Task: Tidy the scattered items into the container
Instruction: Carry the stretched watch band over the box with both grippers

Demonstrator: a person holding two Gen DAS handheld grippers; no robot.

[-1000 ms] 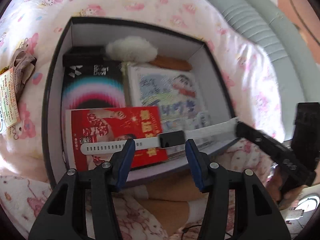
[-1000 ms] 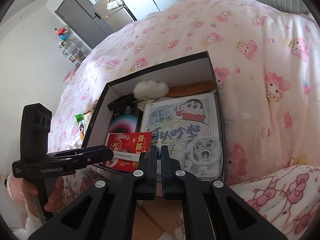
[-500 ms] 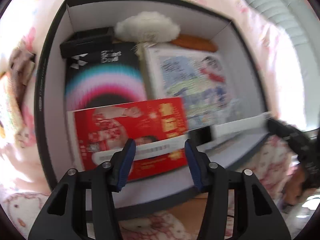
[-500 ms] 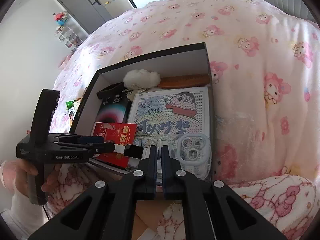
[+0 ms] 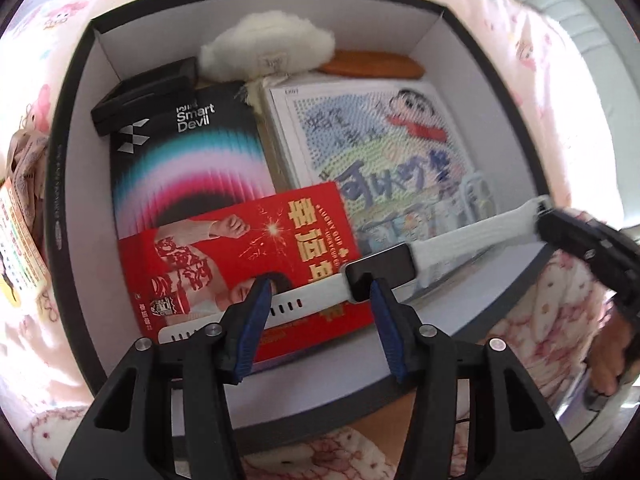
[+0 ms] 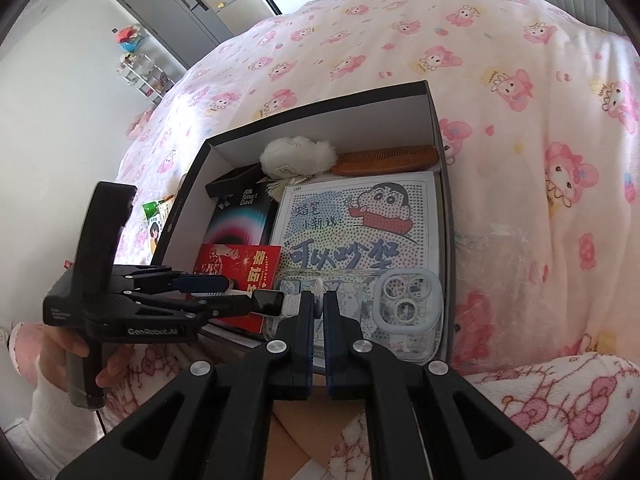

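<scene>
A smartwatch (image 5: 378, 268) with a white strap hangs over the near part of the black box (image 5: 60, 200), above a red packet (image 5: 240, 248). My right gripper (image 6: 318, 300) is shut on one end of the strap, and its tip (image 5: 556, 224) enters the left wrist view from the right. My left gripper (image 5: 320, 304) points steeply down into the box with its jaws opening. The strap and watch body lie across the gap between its blue pads (image 5: 256, 312), which do not squeeze them. From the right wrist the watch face (image 6: 268, 302) sits at the left gripper's (image 6: 236, 292) tips.
The box (image 6: 436, 120) holds a Smart Devil carton (image 5: 188, 160), a cartoon sheet (image 5: 380, 136), a white fluffy ball (image 5: 268, 48), a brown comb (image 5: 372, 66) and a clear phone case (image 6: 408, 304). Snack packets (image 5: 20, 240) lie left of it on the pink bedding (image 6: 520, 80).
The left gripper has sunk closer to the box and tipped further down, with the watch still across its fingers. The right gripper has stayed shut on the strap end.
</scene>
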